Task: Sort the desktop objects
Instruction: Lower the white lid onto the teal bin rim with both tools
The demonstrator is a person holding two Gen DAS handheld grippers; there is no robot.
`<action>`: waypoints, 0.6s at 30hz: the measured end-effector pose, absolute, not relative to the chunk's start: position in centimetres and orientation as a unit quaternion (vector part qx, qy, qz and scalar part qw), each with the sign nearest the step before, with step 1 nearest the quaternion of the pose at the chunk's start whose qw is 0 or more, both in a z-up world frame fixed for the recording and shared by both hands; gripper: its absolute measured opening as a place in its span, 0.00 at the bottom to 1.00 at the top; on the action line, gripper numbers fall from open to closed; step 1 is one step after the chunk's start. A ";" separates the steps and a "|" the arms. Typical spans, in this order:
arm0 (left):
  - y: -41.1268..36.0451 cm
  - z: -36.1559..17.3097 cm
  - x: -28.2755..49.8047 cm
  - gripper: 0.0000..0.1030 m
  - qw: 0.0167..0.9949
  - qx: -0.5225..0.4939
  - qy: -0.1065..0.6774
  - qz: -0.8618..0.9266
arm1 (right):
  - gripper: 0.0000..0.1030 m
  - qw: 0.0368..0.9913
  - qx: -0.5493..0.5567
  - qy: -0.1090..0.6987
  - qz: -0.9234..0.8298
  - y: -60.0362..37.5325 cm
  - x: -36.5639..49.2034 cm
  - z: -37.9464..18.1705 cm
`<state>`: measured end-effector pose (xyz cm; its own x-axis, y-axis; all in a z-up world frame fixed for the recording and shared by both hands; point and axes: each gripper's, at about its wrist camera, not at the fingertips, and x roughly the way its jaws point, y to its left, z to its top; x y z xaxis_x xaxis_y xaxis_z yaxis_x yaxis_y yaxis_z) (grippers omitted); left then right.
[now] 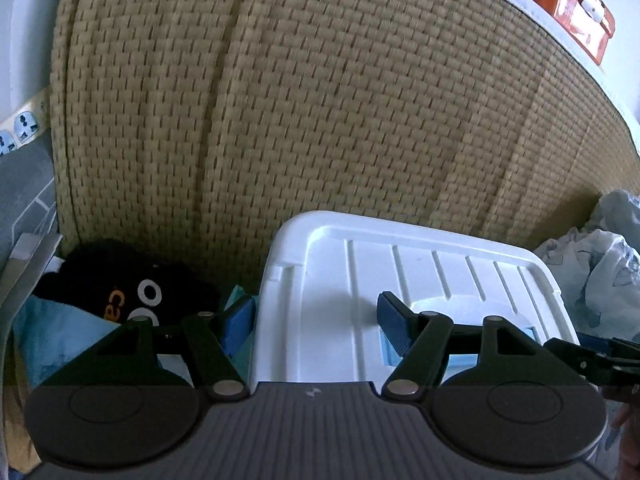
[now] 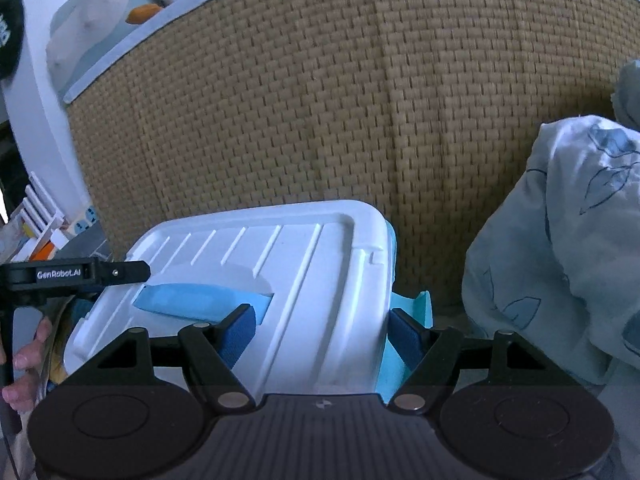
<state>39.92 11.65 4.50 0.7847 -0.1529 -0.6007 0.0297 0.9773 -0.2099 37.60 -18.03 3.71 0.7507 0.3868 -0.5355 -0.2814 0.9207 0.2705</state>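
Note:
A white plastic storage-box lid [image 1: 400, 280] with raised ribs and a blue handle recess [image 1: 460, 356] lies in front of a woven straw mat. My left gripper [image 1: 316, 320] is open, its blue pads straddling the lid's left edge, one pad outside it and one over the recess. In the right wrist view the same lid [image 2: 280, 272] sits over a light blue box [image 2: 404, 320]. My right gripper [image 2: 320, 332] is open and straddles the lid's right edge. Whether the pads touch the lid I cannot tell.
A black plush toy [image 1: 120, 288] with white eyes lies left of the box. Crumpled light blue bedding [image 2: 560, 240] lies to the right. The woven mat [image 1: 320, 100] stands close behind. A power strip [image 1: 20, 128] is at the far left, an orange box [image 1: 576, 4] on the ledge above.

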 end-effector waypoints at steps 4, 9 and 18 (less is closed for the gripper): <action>11.7 4.3 40.2 0.68 0.942 -0.096 0.317 -0.053 | 0.74 0.931 0.097 0.304 0.179 -18.2 38.3 3.9; 11.5 4.1 41.0 0.68 0.944 -0.096 0.310 -0.051 | 0.74 0.930 0.106 0.301 0.182 -18.5 38.8 3.7; 11.0 4.3 42.1 0.68 0.951 -0.073 0.297 -0.040 | 0.74 0.928 0.096 0.311 0.181 -18.1 40.2 4.0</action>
